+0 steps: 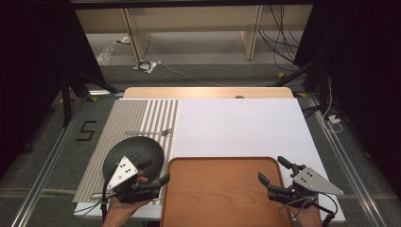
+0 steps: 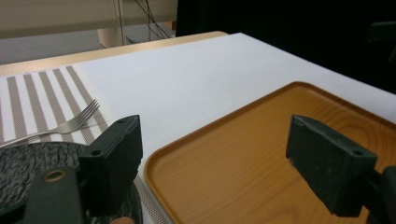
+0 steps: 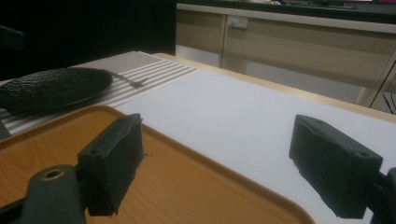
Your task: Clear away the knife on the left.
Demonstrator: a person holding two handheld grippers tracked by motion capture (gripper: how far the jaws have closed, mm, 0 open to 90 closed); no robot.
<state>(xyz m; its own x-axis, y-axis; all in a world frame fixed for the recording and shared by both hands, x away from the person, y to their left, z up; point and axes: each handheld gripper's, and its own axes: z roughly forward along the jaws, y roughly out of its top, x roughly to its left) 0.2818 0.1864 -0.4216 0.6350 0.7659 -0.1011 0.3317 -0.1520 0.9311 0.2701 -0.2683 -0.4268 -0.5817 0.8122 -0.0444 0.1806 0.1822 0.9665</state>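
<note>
Left claw [image 1: 156,171] hides part of the black plate [image 1: 137,150] — fork [image 1: 149,133] tiny.

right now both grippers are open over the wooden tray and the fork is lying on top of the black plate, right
Not quite. The fork lies on the striped placemat just beyond the black plate, not on top of it; the high view shows this. The rest stands: the left gripper and the right gripper are both open at the edges of the wooden tray.
</note>
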